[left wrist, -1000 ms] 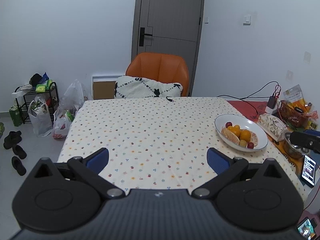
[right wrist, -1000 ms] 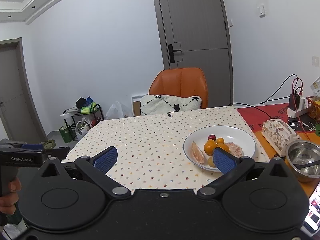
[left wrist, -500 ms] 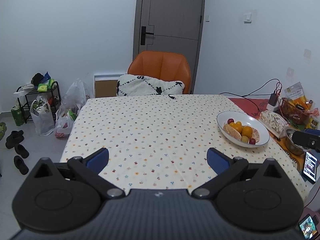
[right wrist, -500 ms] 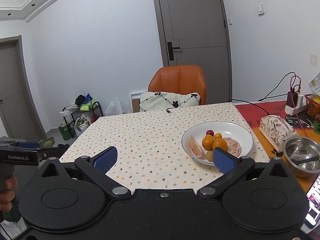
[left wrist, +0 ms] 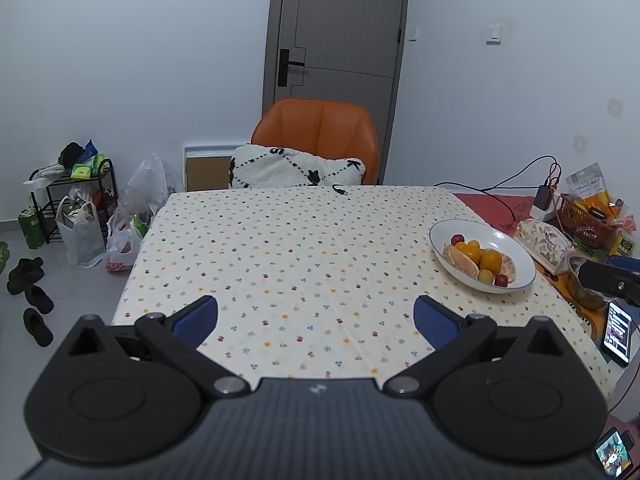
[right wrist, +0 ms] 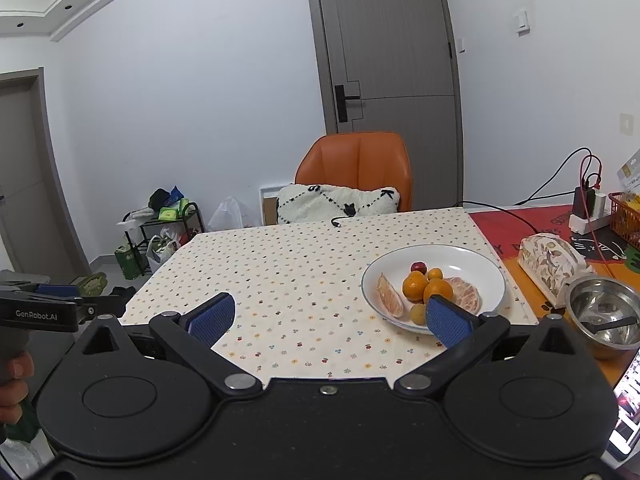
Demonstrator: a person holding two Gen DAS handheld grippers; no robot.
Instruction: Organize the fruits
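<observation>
A white bowl (left wrist: 506, 238) (right wrist: 476, 264) stands on the right part of a dotted tablecloth (left wrist: 304, 248). It holds several fruits: oranges (right wrist: 438, 290), a peeled citrus half (right wrist: 464, 300), a citrus wedge (right wrist: 390, 300), a red plum (right wrist: 418, 267) and a small yellow fruit (right wrist: 418, 314). My left gripper (left wrist: 316, 320) is open and empty above the near table edge, left of the bowl. My right gripper (right wrist: 328, 320) is open and empty, its right finger in front of the bowl's near rim.
An orange chair (left wrist: 320, 136) with a white cushion (left wrist: 296, 172) stands at the far side. A steel bowl (right wrist: 604, 316), a patterned pouch (right wrist: 552, 264), a phone (left wrist: 618, 332), cables and a basket (left wrist: 588, 220) crowd the right side. Bags and a rack (left wrist: 76, 196) stand on the floor at left.
Both grippers have drawn back and risen slightly, so the table and bowl look a little farther. Both stay open and empty.
</observation>
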